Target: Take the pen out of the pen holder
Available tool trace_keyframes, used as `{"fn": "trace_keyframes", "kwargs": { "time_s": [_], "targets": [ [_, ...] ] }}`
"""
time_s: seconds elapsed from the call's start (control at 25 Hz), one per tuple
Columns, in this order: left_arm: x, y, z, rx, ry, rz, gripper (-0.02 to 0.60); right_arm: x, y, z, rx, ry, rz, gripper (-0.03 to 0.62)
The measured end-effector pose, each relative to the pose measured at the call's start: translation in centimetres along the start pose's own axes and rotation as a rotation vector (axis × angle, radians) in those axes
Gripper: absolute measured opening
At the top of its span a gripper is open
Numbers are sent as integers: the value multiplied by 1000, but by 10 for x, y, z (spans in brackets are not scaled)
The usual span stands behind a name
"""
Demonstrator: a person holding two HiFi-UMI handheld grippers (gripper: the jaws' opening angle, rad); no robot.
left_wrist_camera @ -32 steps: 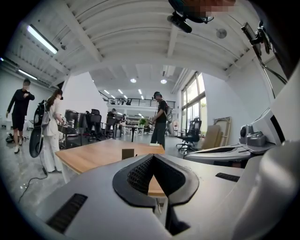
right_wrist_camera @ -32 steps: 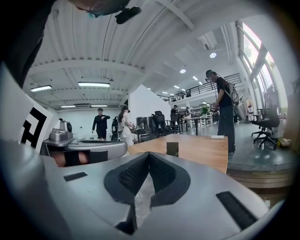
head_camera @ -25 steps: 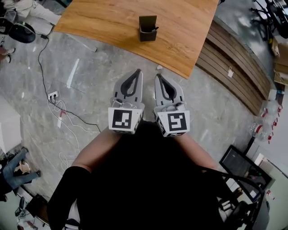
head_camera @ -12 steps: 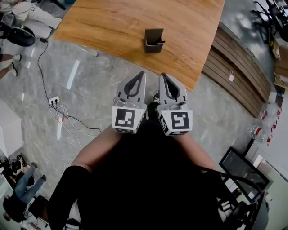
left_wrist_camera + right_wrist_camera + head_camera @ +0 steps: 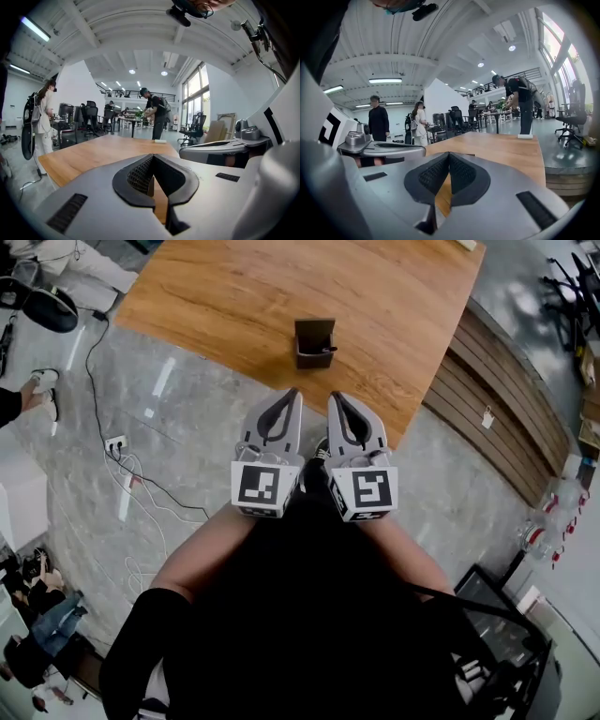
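Note:
A dark square pen holder (image 5: 314, 342) stands on the wooden table (image 5: 234, 296), with a dark pen (image 5: 328, 350) sticking out at its right side. In the head view my left gripper (image 5: 291, 393) and right gripper (image 5: 335, 397) are held side by side, pointing at the table's near edge, short of the holder. Both are shut with nothing between their jaws. The left gripper view shows its jaws (image 5: 152, 156) meeting at the tip over the tabletop. The right gripper view shows the same for the right gripper (image 5: 449, 154).
A power strip (image 5: 111, 441) and cables lie on the stone floor at left. Wooden steps (image 5: 497, 399) run along the table's right side. A small white object (image 5: 525, 136) lies at the table's far end. Several people stand at desks beyond.
Both grippers have moved forward together toward the table. The pen holder now sits closer to their tips in the head view. The jaws stayed shut.

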State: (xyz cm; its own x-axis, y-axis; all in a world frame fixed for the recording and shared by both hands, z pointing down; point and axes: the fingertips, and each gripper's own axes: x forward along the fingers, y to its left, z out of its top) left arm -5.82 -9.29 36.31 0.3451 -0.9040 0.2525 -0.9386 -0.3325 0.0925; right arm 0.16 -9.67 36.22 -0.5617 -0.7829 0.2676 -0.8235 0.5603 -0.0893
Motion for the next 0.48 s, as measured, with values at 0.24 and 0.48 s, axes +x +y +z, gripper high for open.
{"fn": "trace_keyframes", "kwargs": {
  "time_s": [0.24,0.48],
  "targets": [
    [39,10,-13,-1,26,6,6,30,-25,-14,14,38,-1,14],
    [63,21,-26,11,72,-63,6,52,-31,-27,35,72,-53,14]
  ]
}}
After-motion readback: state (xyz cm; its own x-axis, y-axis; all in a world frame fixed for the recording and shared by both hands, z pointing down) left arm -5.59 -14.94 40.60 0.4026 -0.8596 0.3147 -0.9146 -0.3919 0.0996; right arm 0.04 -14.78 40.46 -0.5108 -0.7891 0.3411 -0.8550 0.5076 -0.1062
